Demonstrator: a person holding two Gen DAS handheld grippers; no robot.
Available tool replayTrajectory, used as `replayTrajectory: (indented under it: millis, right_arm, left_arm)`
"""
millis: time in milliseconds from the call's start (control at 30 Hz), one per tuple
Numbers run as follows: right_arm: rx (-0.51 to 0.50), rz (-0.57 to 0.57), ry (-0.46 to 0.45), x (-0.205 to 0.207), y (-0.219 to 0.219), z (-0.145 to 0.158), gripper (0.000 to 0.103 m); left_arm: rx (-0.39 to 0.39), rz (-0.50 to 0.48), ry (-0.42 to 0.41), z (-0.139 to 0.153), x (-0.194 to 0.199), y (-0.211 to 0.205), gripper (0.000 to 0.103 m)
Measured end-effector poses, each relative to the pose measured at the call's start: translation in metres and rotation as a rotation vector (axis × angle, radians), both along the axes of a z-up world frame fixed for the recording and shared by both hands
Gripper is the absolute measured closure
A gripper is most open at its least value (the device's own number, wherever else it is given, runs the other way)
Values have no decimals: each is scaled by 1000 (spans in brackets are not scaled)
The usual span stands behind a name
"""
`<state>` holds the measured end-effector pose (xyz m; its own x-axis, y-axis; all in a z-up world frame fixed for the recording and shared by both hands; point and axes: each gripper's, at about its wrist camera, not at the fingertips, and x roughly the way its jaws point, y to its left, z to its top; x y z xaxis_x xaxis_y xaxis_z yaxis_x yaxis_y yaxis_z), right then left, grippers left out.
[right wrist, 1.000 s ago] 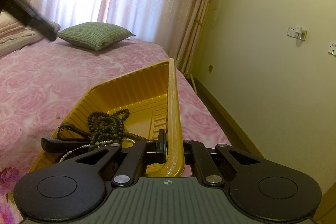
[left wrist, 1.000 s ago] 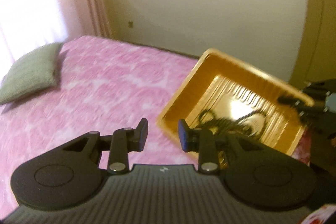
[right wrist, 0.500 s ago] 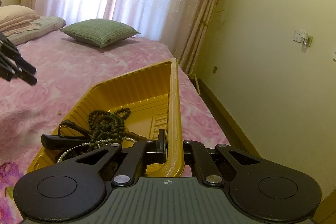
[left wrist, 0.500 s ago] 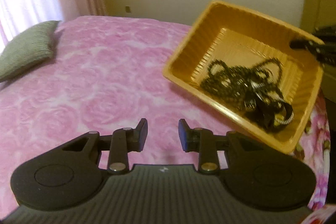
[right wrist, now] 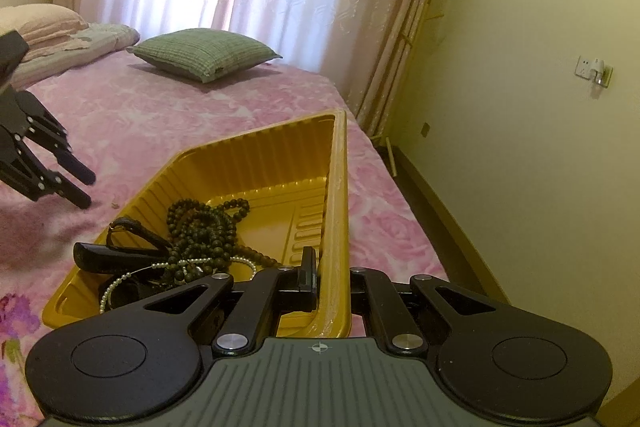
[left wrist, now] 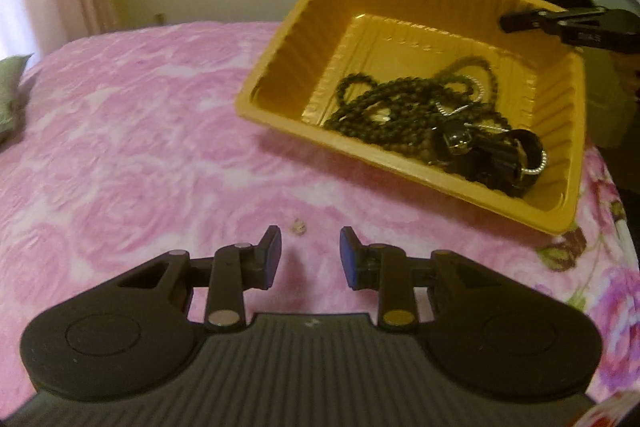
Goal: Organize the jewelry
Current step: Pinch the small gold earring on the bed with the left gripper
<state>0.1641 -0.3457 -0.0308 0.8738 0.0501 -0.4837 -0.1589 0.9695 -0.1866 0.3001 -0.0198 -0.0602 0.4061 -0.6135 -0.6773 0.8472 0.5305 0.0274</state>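
Since the earlier frame the left gripper [left wrist: 307, 251] has dropped toward the pink bedspread [left wrist: 132, 155], and the tray now fills the upper right of its view. The yellow ribbed tray [left wrist: 400, 3] holds a tangle of dark bead strands [left wrist: 384, 111], a pearl string [right wrist: 120, 281] and a black strap piece [left wrist: 496, 155]. The right gripper [right wrist: 332, 277] is clamped on the tray's near wall. The left jaws stand narrowly apart, empty, just before a tiny speck [left wrist: 298, 225] on the cover.

Left gripper [left wrist: 307, 251] tilts downward, jaws parted with nothing between them; right gripper [right wrist: 332, 281] is clamped tight, angled slightly down.
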Motion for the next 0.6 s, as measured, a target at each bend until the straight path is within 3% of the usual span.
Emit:
replayTrajectory:
  millis: [200,600]
  right_arm:
    - [13,-2,3,-1,-3,0,99]
    - [10,-17,10,-1,-2,0,99]
  left_arm:
    - [-18,-61,24,-11,14,1,75]
    - [-60,-59,23,-24,27,2,86]
